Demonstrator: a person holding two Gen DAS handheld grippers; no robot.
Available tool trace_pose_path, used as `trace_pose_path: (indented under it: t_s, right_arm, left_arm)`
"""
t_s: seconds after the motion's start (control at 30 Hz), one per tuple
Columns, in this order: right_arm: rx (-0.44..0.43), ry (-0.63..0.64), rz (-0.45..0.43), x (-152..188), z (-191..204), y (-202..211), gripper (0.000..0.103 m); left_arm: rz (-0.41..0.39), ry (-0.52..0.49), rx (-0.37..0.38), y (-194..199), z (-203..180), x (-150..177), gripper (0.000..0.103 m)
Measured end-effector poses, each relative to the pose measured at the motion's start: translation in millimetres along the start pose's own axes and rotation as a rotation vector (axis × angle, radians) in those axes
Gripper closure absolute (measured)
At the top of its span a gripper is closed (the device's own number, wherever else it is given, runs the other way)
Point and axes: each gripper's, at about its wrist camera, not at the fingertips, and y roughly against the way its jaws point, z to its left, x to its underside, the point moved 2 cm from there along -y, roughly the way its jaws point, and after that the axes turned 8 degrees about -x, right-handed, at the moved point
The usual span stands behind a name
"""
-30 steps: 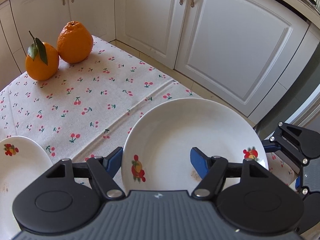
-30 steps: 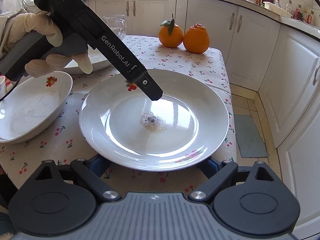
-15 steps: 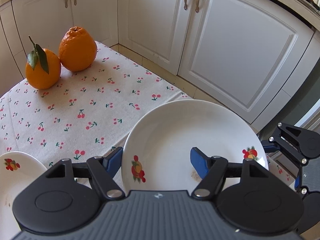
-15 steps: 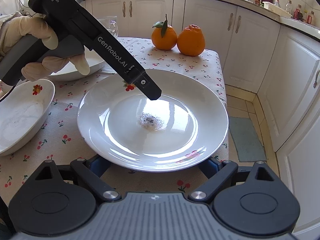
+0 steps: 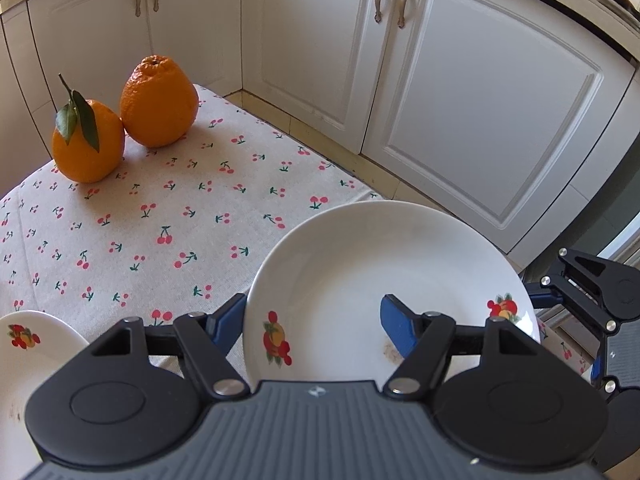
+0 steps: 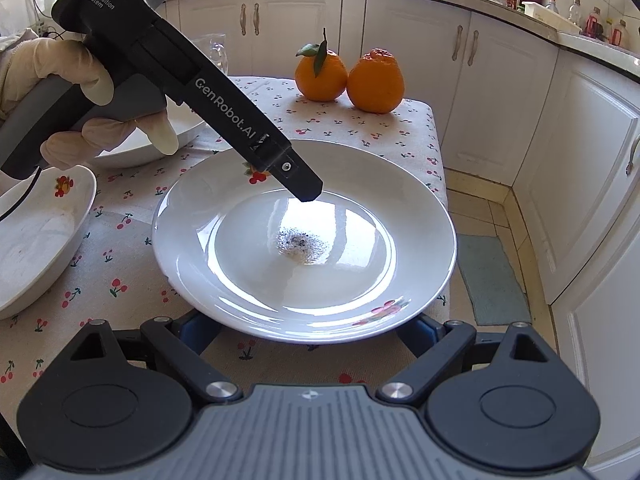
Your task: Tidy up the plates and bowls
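White kitchen cabinets (image 5: 472, 92) enclose a small table covered by a cherry-print tablecloth (image 5: 160, 216). Left wrist view: the left gripper (image 5: 312, 320) has its blue fingers (image 5: 394, 326) spread either side of the near rim of a white plate (image 5: 384, 280) with fruit decals; one finger lies beyond the rim at the left, the other over the plate's inner surface, and whether either touches the plate cannot be told from this angle. Two oranges (image 5: 124, 120) stand touching each other at the far end of the cloth, one with a stem and leaves. A white fruit-decal bowl (image 5: 28, 344) shows at the lower left edge. The right gripper (image 5: 592, 300) appears at the right edge, beside the plate. Right wrist view: the same plate (image 6: 304, 240) lies near the table's right edge, with a small grey speckled residue (image 6: 300, 244) at its centre. The right gripper (image 6: 308, 330) is spread wide, its fingers (image 6: 196, 330) lying low at the near rim, their tips hidden beneath it. The left gripper (image 6: 308, 188), held in a gloved left hand (image 6: 92, 100), slants down from the upper left with its tip over the plate's far inner slope. The fruit-decal bowl (image 6: 36, 236) sits left of the plate; another white dish (image 6: 156, 144) lies behind the hand, and a clear glass (image 6: 218, 54) stands farther back. The oranges (image 6: 348, 74) stand at the far end.
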Motion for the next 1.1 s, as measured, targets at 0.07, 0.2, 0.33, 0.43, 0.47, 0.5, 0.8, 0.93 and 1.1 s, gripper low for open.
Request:
trace_pose_path:
  t_s: [0.07,0.2,0.33,0.43,0.47,0.5,0.8,0.93,1.1]
  right_arm:
    - [0.001,-0.001,0.0,1,0,1,0.007]
    - [0.001,0.005,0.009,1,2,3,0.004]
    - [0.008,-0.001,-0.003,-1,4,8,0.0]
    - [0.01,-0.004,-0.005,1,7,14,0.0]
    - [0.014,-0.001,-0.004,1,9,16,0.0]
    - [0.017,0.003,-0.003,2,12,18,0.0]
    - [0.005,0.05,-0.04,7,44,46,0.0]
    - [-0.018,0.068,-0.068,10,62,59,0.0]
    - [-0.049,0.072,-0.104,15,83,71,0.0]
  left_arm:
    - [0.003,0.0,-0.001,0,0,0,0.032]
    - [-0.009,-0.012,-0.011,9,-3,1,0.028]
    - [-0.033,-0.012,-0.036,25,-5,4,0.023]
    - [-0.056,-0.007,-0.044,43,-7,8,0.022]
    - [-0.064,-0.007,-0.051,50,-7,10,0.022]
    - [-0.074,-0.007,-0.058,56,-7,13,0.022]
    - [-0.16,0.002,-0.108,122,-10,51,0.021]
    - [-0.203,0.015,-0.16,152,-13,79,0.021]
    - [-0.257,0.051,-0.242,185,-14,120,0.012]
